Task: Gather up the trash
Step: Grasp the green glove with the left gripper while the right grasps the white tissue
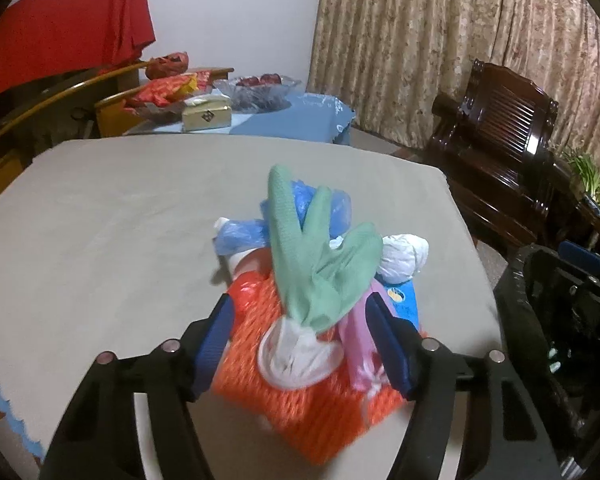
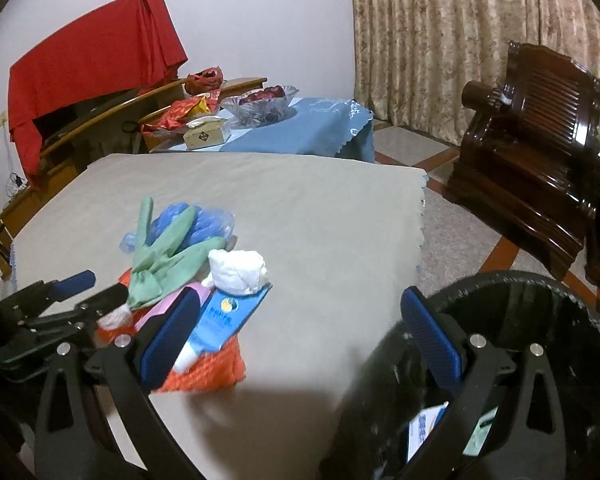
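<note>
Both jaws of the left gripper [image 1: 300, 334] stand apart, flanking the trash pile [image 1: 300, 380] between them.

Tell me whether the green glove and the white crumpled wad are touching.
Touching. The right wrist view shows a finger of the green glove lying against the white crumpled wad, no gap between them.

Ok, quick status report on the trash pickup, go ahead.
Left gripper straddling trash pile, grip unclear. Right gripper open, empty, beside pile. Black bin at table edge. Nothing blocking.
</note>
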